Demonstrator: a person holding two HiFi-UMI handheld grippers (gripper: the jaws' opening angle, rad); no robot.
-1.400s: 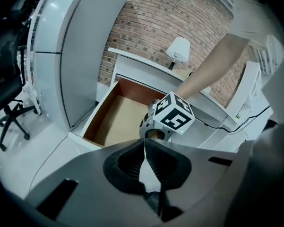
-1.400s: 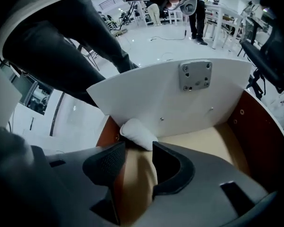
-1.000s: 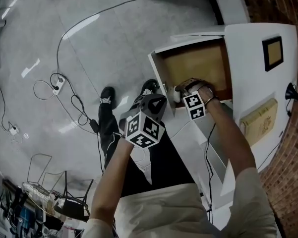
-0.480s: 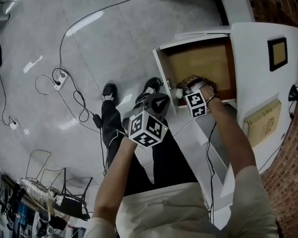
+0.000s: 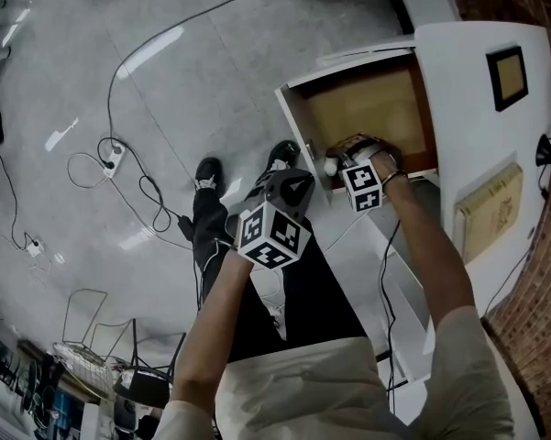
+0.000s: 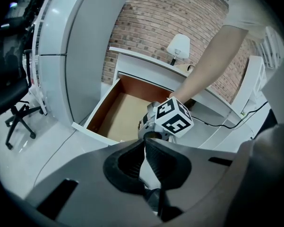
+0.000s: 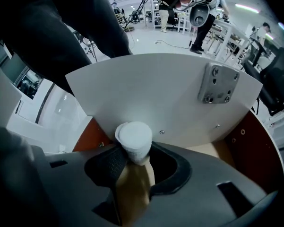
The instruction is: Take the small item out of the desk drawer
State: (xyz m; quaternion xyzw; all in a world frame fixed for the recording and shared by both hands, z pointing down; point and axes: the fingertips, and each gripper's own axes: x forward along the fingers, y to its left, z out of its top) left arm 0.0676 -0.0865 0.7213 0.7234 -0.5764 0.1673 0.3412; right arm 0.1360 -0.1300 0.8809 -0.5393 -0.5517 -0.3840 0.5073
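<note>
The desk drawer (image 5: 371,108) stands pulled out, its brown floor bare. A small white cylinder (image 5: 330,165) sits just inside the white front panel (image 5: 300,140). My right gripper (image 5: 337,159) reaches into that front corner. In the right gripper view the white cylinder (image 7: 133,141) stands between the jaws of the right gripper (image 7: 138,160), which are closing around it; it rests against the left pad (image 7: 112,162) and I see no firm squeeze. My left gripper (image 5: 289,186) hangs outside the drawer front, shut and empty, its jaws meeting in the left gripper view (image 6: 145,145).
The white desk top (image 5: 468,90) carries a framed picture (image 5: 507,76), a tan box (image 5: 490,214) and a lamp (image 6: 178,45). Cables and a power strip (image 5: 113,157) lie on the floor at left. A black office chair (image 6: 9,79) stands left of the desk.
The head view has drifted a little. Both grippers keep their places, the right one still at the drawer's front corner by the white cylinder.
</note>
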